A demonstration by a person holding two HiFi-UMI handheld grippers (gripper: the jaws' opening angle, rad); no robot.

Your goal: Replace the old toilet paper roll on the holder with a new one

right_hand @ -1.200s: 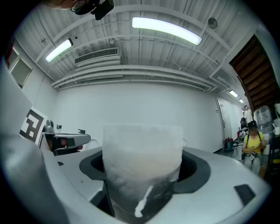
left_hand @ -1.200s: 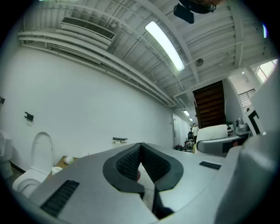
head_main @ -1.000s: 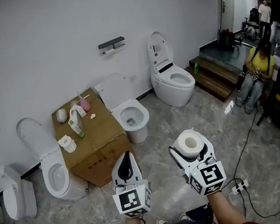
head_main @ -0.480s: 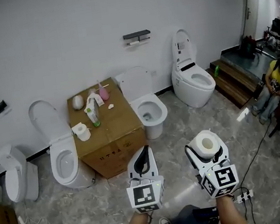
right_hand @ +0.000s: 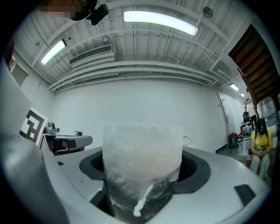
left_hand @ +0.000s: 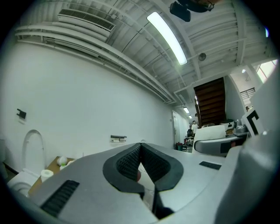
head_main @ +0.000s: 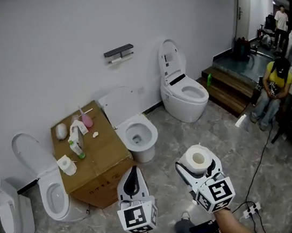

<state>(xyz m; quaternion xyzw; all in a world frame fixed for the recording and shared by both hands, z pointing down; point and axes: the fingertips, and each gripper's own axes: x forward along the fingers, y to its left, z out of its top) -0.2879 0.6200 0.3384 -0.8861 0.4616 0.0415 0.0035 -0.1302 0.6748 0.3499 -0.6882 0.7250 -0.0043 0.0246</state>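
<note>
A dark wall-mounted holder [head_main: 118, 51] with the old white roll [head_main: 116, 60] under it hangs on the far wall, between two toilets; it is also small in the left gripper view as the holder [left_hand: 118, 138]. My right gripper [head_main: 198, 165] is shut on a new white toilet paper roll [head_main: 197, 159], held upright; the roll [right_hand: 142, 162] fills the right gripper view. My left gripper [head_main: 133, 177] is shut with nothing between its jaws, its black pads [left_hand: 132, 161] pressed together. Both grippers are far from the holder, low in the head view.
A cardboard box [head_main: 94, 161] with another roll [head_main: 66, 165], bottles and small items stands between two toilets [head_main: 138, 134] [head_main: 46, 188]. A third toilet [head_main: 184, 94] stands right of the holder. A seated person [head_main: 270, 94], wooden steps [head_main: 228, 85] and floor cables [head_main: 254, 167] are on the right.
The head view has swung, shifting the holder, box and toilets leftward in the picture since half a second ago. Both grippers stay side by side, the right still shut on the new roll.
</note>
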